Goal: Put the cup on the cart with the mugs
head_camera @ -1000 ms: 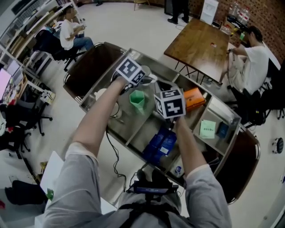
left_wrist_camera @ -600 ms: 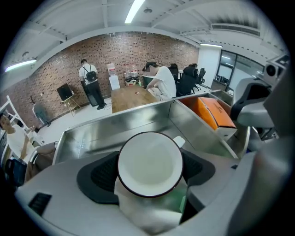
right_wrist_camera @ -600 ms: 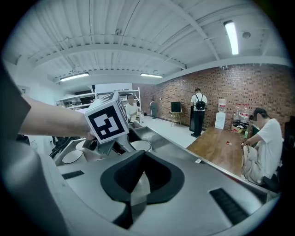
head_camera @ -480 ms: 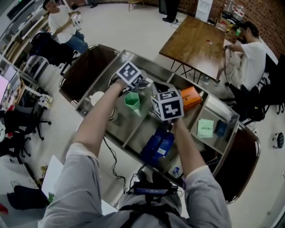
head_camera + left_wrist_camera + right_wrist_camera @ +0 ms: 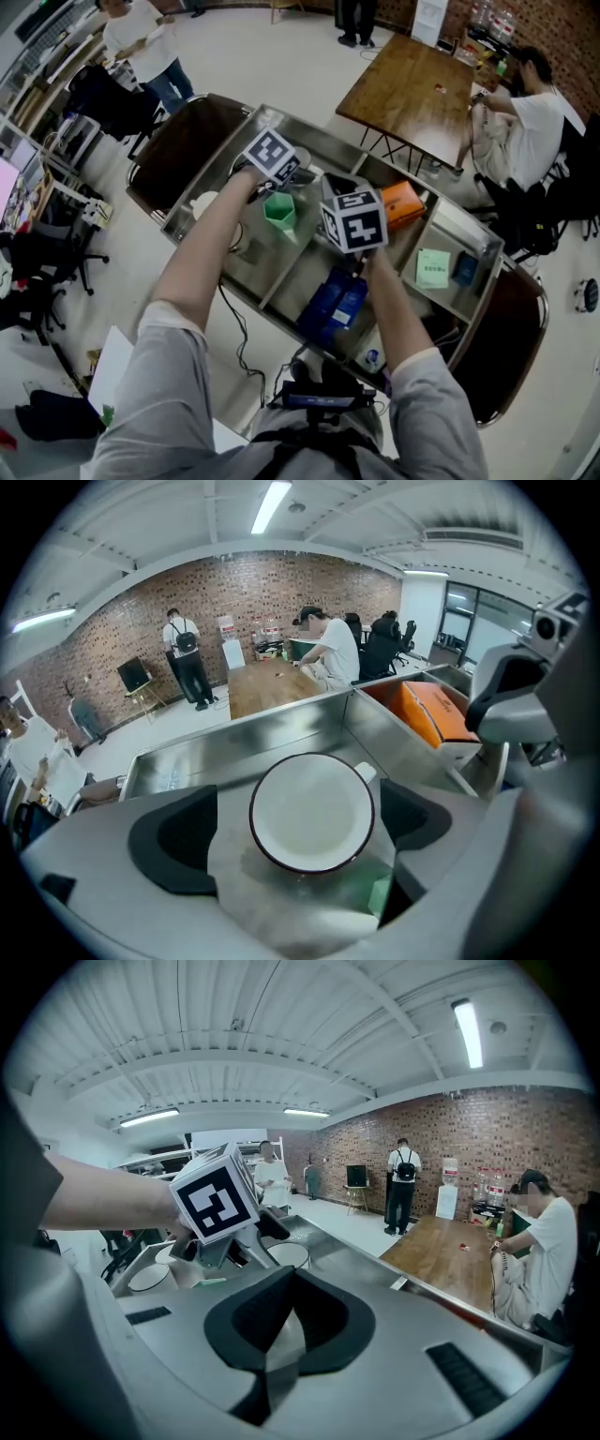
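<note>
A green cup (image 5: pixel 279 211) stands in the steel cart's (image 5: pixel 192 228) left compartment, among white mugs (image 5: pixel 204 202). My left gripper (image 5: pixel 278 183) hangs just over the cup. Its jaws have just been opening and stand wide. In the left gripper view (image 5: pixel 300 822) a white mug with a dark rim (image 5: pixel 312 810) shows beyond the jaws. The cup's green edge (image 5: pixel 380 892) lies low between the jaws, and neither pad presses on it. My right gripper (image 5: pixel 354 220) hovers over the cart's middle. In its own view the right gripper (image 5: pixel 274 1330) is shut with nothing in it.
An orange box (image 5: pixel 408 206) sits in the far middle compartment, blue packs (image 5: pixel 337 300) in the near one and a green pad (image 5: pixel 436 270) to the right. A wooden table (image 5: pixel 422 89) stands beyond the cart. Seated and standing people and office chairs surround it.
Since the oldest frame the left gripper and the green cup have shifted slightly left. Over the last half second neither gripper has visibly moved. A person at the top left has walked on.
</note>
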The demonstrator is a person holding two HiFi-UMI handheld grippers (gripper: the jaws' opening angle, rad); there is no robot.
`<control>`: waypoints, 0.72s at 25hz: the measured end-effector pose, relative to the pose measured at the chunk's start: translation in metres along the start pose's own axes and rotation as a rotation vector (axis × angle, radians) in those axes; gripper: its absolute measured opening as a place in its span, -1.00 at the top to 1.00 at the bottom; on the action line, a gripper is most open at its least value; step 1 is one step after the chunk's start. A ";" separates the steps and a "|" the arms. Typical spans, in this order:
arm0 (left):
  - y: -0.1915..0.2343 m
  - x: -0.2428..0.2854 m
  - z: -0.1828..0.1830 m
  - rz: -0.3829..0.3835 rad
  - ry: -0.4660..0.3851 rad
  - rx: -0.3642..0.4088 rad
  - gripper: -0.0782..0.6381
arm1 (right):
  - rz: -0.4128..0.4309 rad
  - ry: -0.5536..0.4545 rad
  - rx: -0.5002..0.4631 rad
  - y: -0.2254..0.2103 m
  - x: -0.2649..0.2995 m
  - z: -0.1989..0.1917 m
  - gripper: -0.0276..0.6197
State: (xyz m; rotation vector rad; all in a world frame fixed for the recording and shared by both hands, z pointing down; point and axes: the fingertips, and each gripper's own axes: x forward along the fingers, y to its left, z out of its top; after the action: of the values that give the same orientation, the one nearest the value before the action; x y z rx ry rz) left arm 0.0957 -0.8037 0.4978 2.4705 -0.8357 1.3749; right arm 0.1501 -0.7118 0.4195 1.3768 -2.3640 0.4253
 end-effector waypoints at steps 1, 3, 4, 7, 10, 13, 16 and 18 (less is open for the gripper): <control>0.000 -0.002 -0.001 0.005 0.001 0.004 -0.71 | 0.000 0.001 0.001 0.001 -0.001 0.000 0.89; 0.001 -0.007 -0.001 0.018 -0.005 0.006 -0.71 | 0.000 0.002 0.000 0.004 -0.003 0.000 0.89; 0.002 -0.011 0.000 0.026 -0.013 0.005 -0.71 | 0.001 0.002 -0.001 0.005 -0.004 0.000 0.89; 0.001 -0.032 0.003 0.046 -0.039 0.013 -0.71 | -0.009 0.002 -0.016 0.007 -0.008 0.000 0.89; -0.006 -0.062 0.006 0.058 -0.084 0.025 -0.67 | -0.010 -0.002 -0.016 0.012 -0.017 0.001 0.89; -0.018 -0.097 0.004 0.086 -0.157 0.018 -0.36 | -0.019 -0.014 -0.024 0.018 -0.030 0.003 0.89; -0.028 -0.132 -0.003 0.154 -0.251 -0.009 0.20 | -0.033 -0.025 -0.035 0.028 -0.046 0.006 0.89; -0.036 -0.154 -0.009 0.186 -0.320 -0.046 0.44 | -0.037 -0.036 -0.045 0.035 -0.057 0.008 0.89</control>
State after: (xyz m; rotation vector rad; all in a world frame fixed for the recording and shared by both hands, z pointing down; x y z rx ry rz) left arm 0.0459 -0.7119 0.3787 2.6738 -1.1753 1.0079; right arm 0.1444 -0.6552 0.3836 1.4169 -2.3579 0.3374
